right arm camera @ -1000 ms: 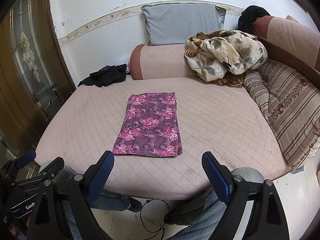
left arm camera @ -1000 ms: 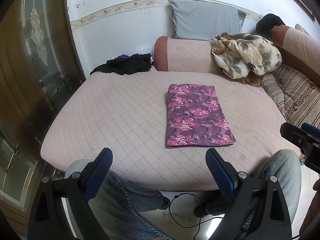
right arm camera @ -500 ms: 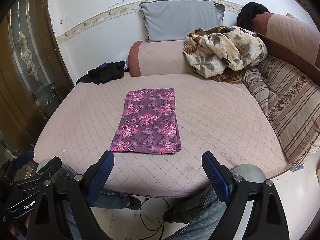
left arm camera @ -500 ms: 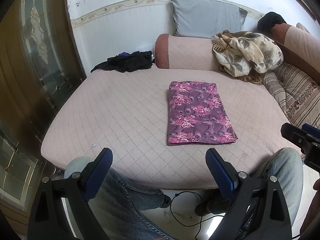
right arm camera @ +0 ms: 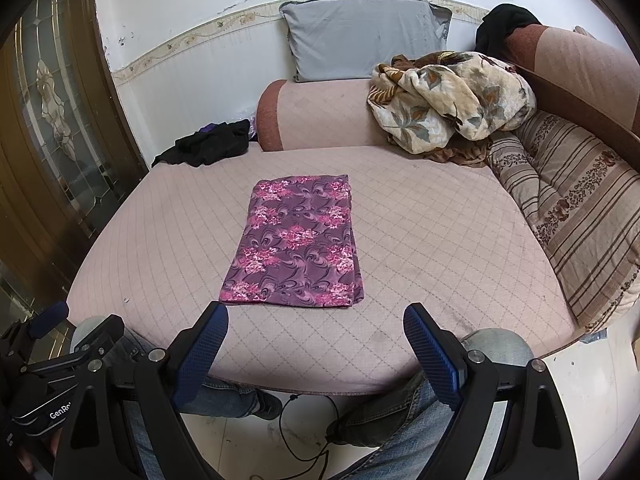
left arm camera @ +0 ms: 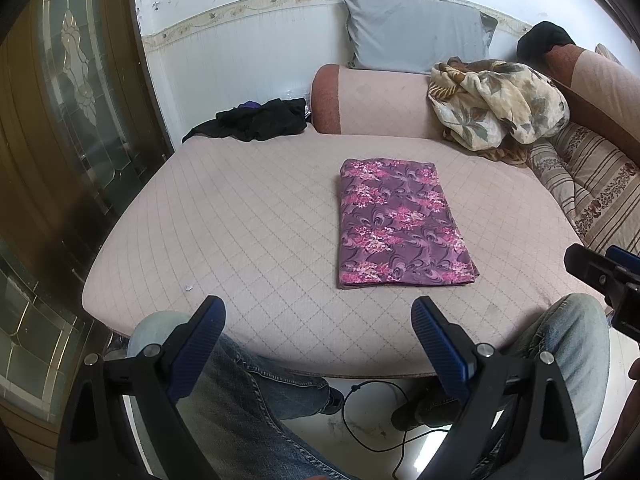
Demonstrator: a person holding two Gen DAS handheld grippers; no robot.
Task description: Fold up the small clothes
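A purple garment with pink flowers (left arm camera: pixel 396 222) lies folded into a flat rectangle on the pink quilted sofa seat (left arm camera: pixel 240 220). It also shows in the right wrist view (right arm camera: pixel 298 242). My left gripper (left arm camera: pixel 318 334) is open and empty, held over the seat's front edge, short of the garment. My right gripper (right arm camera: pixel 316 338) is open and empty, just in front of the garment's near edge. The right gripper's body (left arm camera: pixel 604 276) shows at the left wrist view's right edge, and the left gripper's body (right arm camera: pixel 60 344) at the right wrist view's lower left.
A pile of dark clothes (left arm camera: pixel 256 118) lies at the seat's back left. A floral blanket (left arm camera: pixel 496 104) is heaped at the back right by a striped cushion (right arm camera: pixel 576 208). A grey pillow (right arm camera: pixel 360 36) leans on the wall. My knees in jeans (left arm camera: pixel 572 344) are below the seat.
Both grippers have drifted slightly, so the garment sits a little lower and nearer in both views. The garment itself has not moved and both grippers stay open.
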